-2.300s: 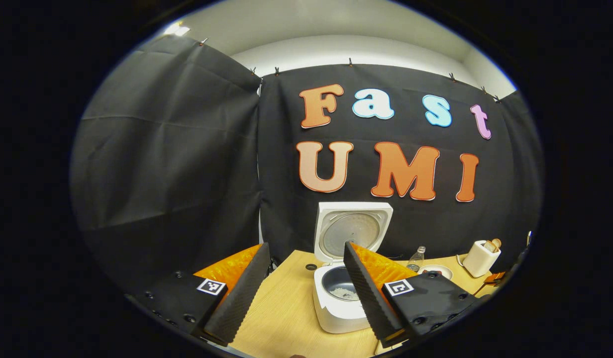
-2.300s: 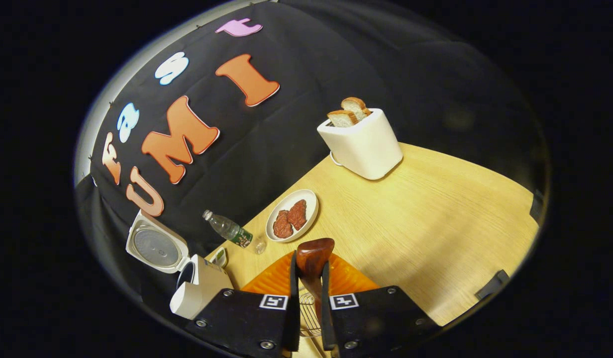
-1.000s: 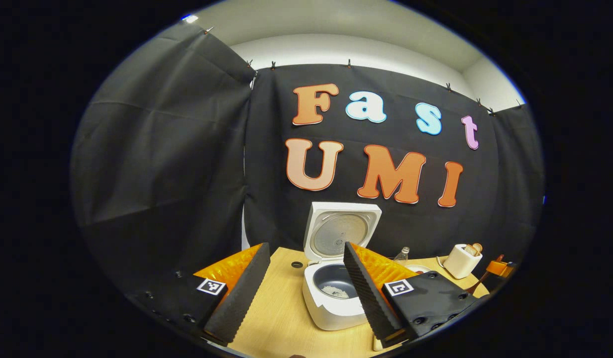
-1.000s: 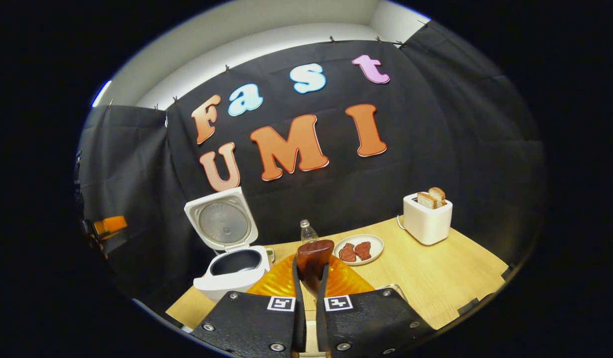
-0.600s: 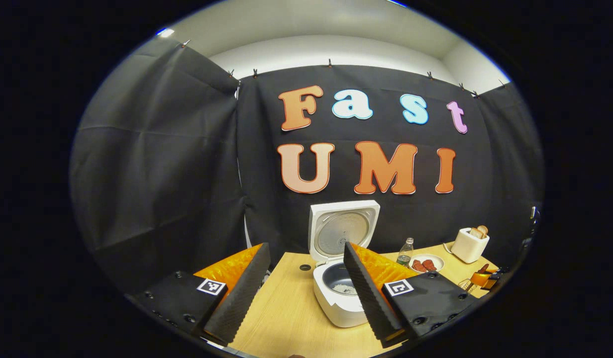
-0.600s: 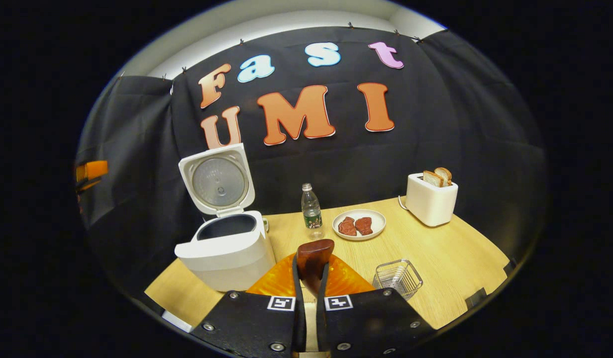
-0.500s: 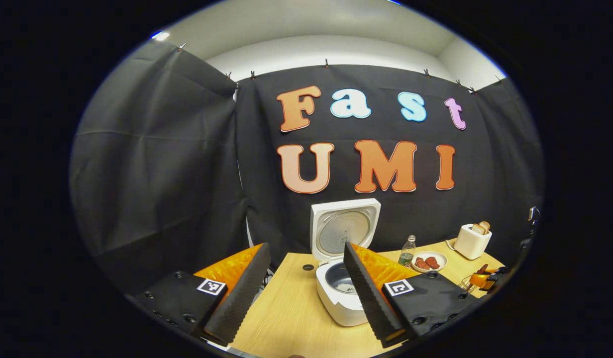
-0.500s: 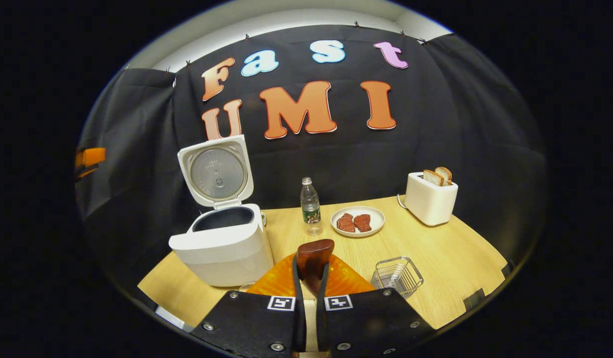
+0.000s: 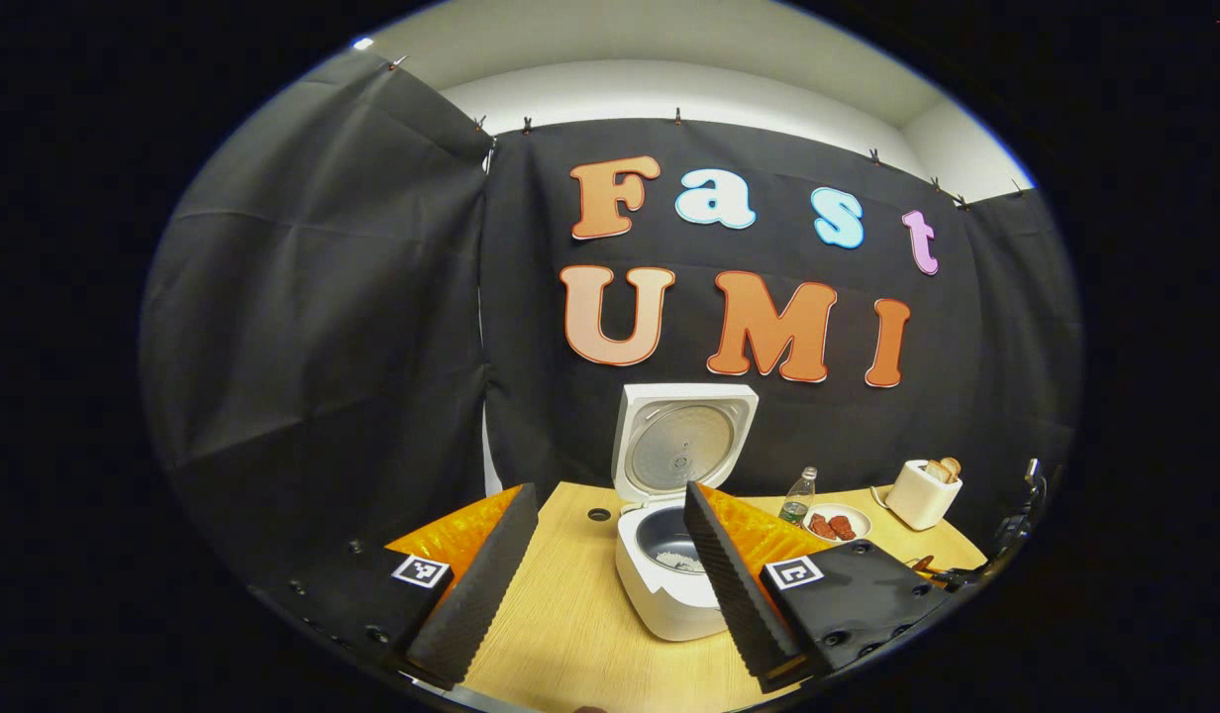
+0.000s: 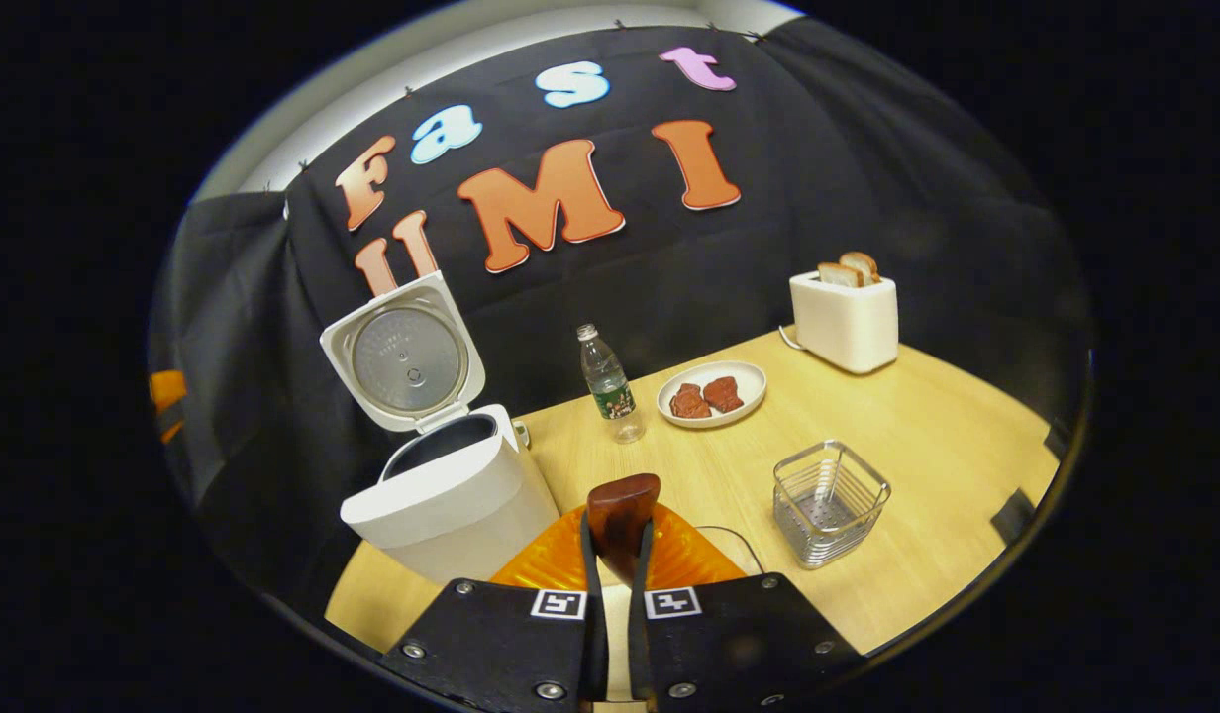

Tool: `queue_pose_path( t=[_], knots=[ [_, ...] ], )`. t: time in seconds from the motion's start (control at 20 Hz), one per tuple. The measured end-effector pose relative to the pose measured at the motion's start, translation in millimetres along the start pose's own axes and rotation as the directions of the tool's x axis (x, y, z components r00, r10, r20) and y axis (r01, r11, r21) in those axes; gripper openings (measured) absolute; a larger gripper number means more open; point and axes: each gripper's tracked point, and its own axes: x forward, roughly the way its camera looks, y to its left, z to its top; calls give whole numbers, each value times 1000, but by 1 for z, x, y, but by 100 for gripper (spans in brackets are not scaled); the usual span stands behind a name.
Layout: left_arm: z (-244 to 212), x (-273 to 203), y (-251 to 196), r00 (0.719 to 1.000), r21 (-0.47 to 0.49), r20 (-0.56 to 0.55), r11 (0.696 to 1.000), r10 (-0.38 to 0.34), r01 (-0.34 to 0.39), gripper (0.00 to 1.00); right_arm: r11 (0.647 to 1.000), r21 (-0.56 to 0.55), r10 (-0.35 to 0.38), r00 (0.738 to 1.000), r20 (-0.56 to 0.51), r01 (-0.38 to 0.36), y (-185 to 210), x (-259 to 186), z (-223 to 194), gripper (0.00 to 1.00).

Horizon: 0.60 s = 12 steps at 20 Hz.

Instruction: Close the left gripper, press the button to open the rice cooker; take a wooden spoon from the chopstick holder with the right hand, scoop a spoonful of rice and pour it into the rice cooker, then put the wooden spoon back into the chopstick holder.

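Note:
The white rice cooker [image 9: 669, 594] stands open on the wooden table, its lid [image 9: 681, 448] upright and a little rice [image 9: 685, 561] in the dark pot. My left gripper [image 9: 608, 489] hovers open in front of it with nothing between its fingers. In the right gripper view, my right gripper [image 10: 617, 527] is shut on the handle of the dark wooden spoon [image 10: 622, 503], whose bowl sticks up past the fingertips. The wire chopstick holder [image 10: 828, 503] stands empty on the table to the right, ahead of the spoon. The rice cooker [image 10: 442, 500] is at the left.
A plastic bottle [image 10: 610, 386], a plate of meat slices [image 10: 711, 393] and a white toaster [image 10: 846, 319] with bread line the back of the table [image 10: 927, 426]. A thin curved rim [image 10: 734, 535] shows just behind my right fingers. The black cloth wall closes off the back and left.
My right gripper, still holding the spoon, has swung from a tilted pose to face the table, and the chopstick holder has come into view, now nearer on the right. The left gripper only drifted slightly.

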Motion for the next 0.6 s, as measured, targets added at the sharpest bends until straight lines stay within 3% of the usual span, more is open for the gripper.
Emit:
queue_pose_path(
  t=[0.25,0.6],
  knots=[
    [-5,2,9,1000,-19,-10,1000,9,-9,100,989,143,35,999,-36,-30,11,9,-11,7],
    [-12,5,17,999,-24,-25,999,22,-23,100,943,332,54,995,-81,-24,6,19,-21,7]
  ],
)
